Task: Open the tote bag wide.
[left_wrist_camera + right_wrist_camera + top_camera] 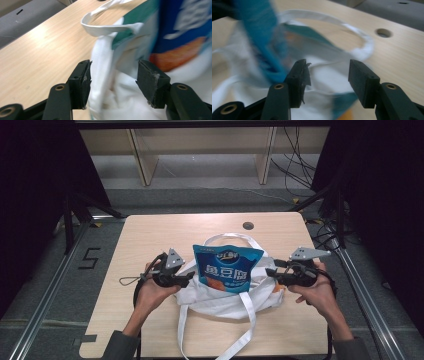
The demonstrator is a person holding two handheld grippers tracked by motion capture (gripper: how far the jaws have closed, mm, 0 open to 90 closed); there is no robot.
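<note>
Snack bag [227, 268], blue with white lettering and an orange picture low on its front, stands upright in the mouth of a white tote bag [220, 300] that lies crumpled near the middle of the light wooden tabletop [150, 235]. The snack bag's long axis runs up and down in the high view, with its wide top edge toward the far side of the tabletop and its narrower bottom sunk into the tote bag's cloth; its printed face looks toward the person. One white handle loop [227, 238] of the tote bag arches on the tabletop just beyond the snack bag, and a long strap [245, 330] trails from the tote bag toward the near edge. The left claw [186, 279] sits just left of the snack bag at the tote bag's rim; in the left gripper view its jaws stand wide apart with white cloth between them, and it is hard to tell whether the pads [83, 80] touch that cloth. The right claw [270, 272] sits just right of the snack bag at the opposite rim, jaws likewise wide, with blurred white cloth and a teal-edged hem between them. A round hole [248, 226] in the tabletop lies beyond the snack bag.
</note>
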